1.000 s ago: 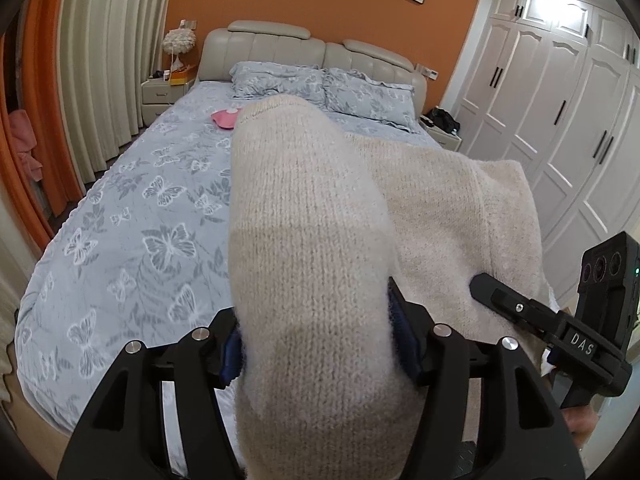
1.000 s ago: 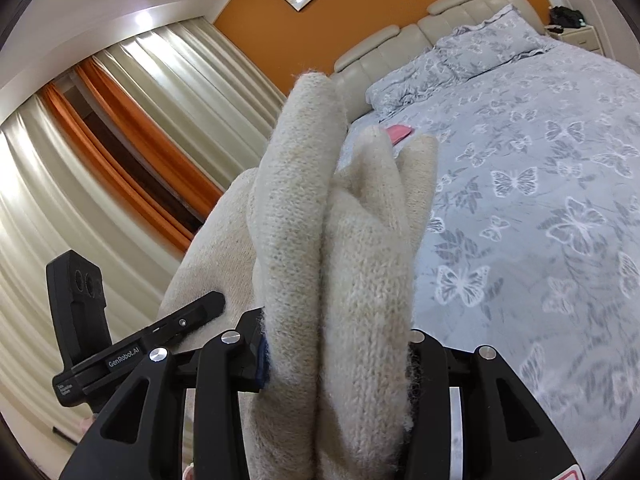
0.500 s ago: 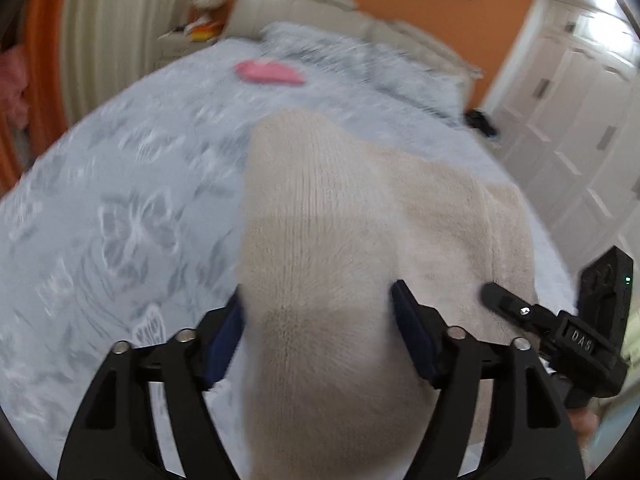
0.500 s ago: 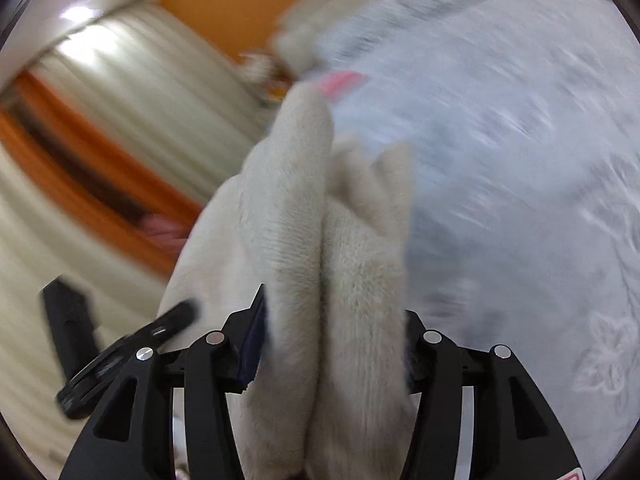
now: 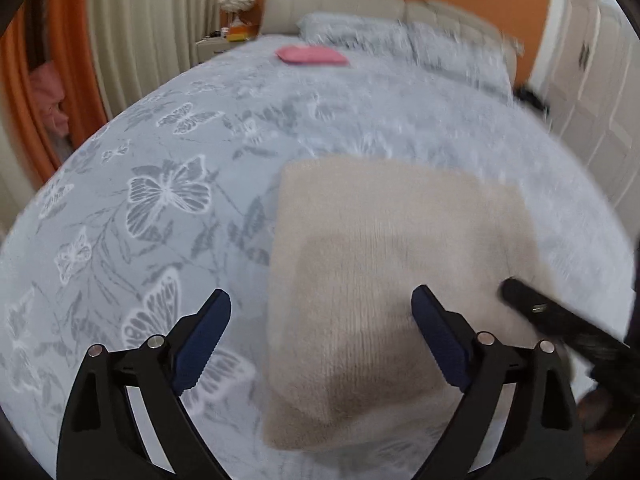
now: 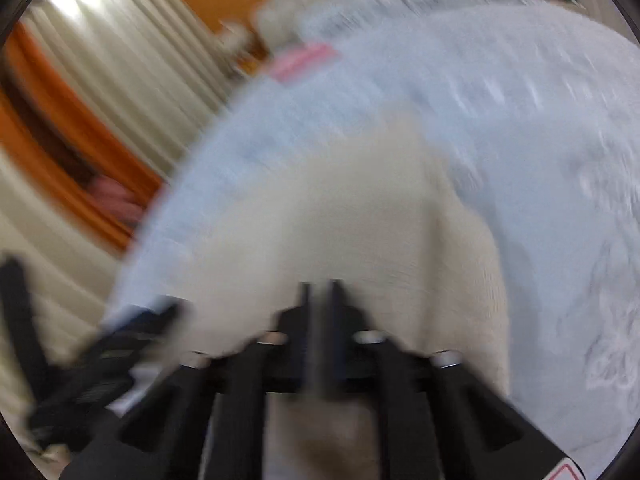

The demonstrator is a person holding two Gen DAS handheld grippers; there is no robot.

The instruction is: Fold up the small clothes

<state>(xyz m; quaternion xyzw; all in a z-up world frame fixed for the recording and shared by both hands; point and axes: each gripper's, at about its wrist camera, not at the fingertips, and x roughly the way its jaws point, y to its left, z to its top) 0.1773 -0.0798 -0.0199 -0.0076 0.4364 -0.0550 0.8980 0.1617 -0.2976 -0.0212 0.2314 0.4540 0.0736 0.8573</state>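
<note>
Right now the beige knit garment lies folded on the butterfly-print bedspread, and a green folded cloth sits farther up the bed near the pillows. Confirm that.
Not quite: the folded cloth near the pillows is pink, not green, as the left wrist view shows. The rest holds: the beige knit garment lies folded on the butterfly-print bedspread.

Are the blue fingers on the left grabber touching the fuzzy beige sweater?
Apart. In the left wrist view the left gripper is opening wide, and bedspread shows between its left pad and the beige sweater; the right pad also stands off the knit.
</note>
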